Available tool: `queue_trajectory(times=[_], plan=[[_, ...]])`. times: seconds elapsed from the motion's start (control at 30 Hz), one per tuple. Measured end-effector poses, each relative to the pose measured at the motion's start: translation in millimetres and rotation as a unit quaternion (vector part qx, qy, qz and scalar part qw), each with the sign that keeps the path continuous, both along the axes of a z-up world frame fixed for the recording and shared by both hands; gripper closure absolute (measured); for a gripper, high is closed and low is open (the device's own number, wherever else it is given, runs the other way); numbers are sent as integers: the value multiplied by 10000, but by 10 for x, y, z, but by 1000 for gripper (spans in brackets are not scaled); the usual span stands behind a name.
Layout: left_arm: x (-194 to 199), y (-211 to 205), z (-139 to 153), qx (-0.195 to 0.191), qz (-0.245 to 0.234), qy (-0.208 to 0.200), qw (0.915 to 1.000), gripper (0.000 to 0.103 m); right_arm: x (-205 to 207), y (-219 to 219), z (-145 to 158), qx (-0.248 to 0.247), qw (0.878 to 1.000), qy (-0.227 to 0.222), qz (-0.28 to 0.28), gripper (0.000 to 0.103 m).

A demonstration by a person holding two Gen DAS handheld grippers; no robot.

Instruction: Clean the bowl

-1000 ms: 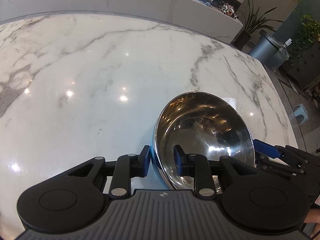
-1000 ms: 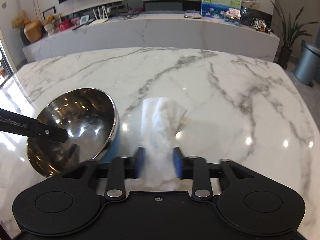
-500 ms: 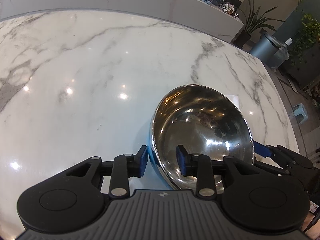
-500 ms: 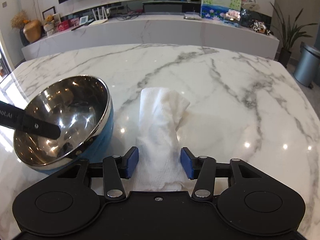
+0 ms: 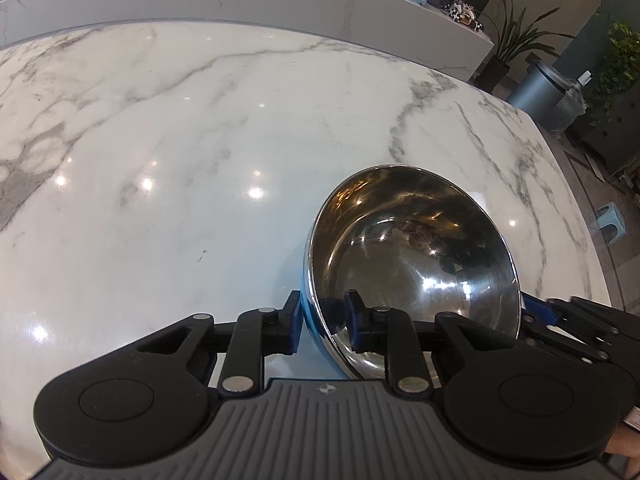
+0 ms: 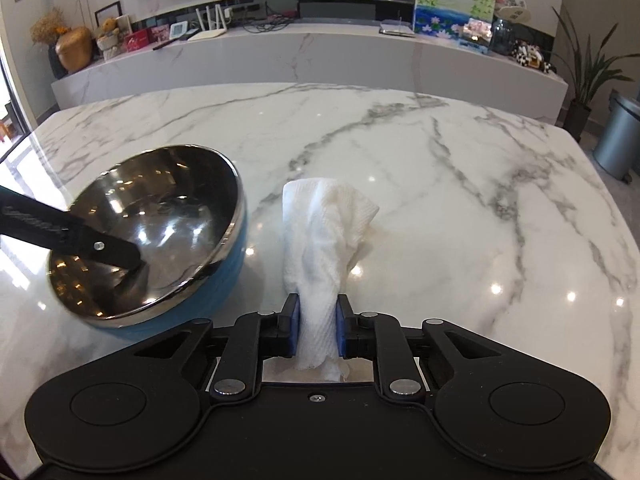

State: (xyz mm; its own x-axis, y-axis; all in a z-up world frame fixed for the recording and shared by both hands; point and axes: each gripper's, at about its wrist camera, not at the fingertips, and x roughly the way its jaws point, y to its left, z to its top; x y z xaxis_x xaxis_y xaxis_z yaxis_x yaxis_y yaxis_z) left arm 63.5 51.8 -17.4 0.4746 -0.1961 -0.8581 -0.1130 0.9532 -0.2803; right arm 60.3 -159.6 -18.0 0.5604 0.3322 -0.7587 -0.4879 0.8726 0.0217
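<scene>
A steel bowl [image 5: 412, 256] with a blue outside rests tilted on the marble table [image 5: 180, 152]. My left gripper [image 5: 322, 322] is shut on the bowl's near rim, one finger inside and one outside. In the right wrist view the bowl [image 6: 148, 236] is at the left, with a left finger [image 6: 72, 236] reaching into it. My right gripper [image 6: 317, 330] is shut on a white folded paper towel [image 6: 324, 236], which sticks out forward just right of the bowl. The right gripper also shows at the right edge of the left wrist view [image 5: 568, 320].
A long marble counter [image 6: 320, 60] with pictures and ornaments runs behind the table. A grey bin [image 6: 616, 140] and potted plants [image 6: 588, 68] stand past the table's far right corner. A small stool [image 5: 612, 220] stands on the floor at the right.
My right gripper opened around the paper towel, then shut on it. The bowl has tipped to a slightly different angle in my left gripper's grip.
</scene>
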Motion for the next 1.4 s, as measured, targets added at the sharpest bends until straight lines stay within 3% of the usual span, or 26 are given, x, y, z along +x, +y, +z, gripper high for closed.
queue_trajectory(times=[0.23, 0.47, 0.97, 1.4], plan=[[-29, -89, 7, 72, -148, -21, 9999, 83, -197, -51, 189, -135, 9995, -268, -23, 87], [-53, -103, 14, 109, -156, -50, 9998, 83, -403, 83, 226, -292, 9976, -546, 309, 87], [-56, -89, 19, 114, -162, -65, 9998, 83, -434, 300, -17, -621, 9948, -202, 782, 87], [-44, -102, 16, 142, -171, -157, 9996, 83, -431, 165, 191, -384, 9965, -420, 618, 88]])
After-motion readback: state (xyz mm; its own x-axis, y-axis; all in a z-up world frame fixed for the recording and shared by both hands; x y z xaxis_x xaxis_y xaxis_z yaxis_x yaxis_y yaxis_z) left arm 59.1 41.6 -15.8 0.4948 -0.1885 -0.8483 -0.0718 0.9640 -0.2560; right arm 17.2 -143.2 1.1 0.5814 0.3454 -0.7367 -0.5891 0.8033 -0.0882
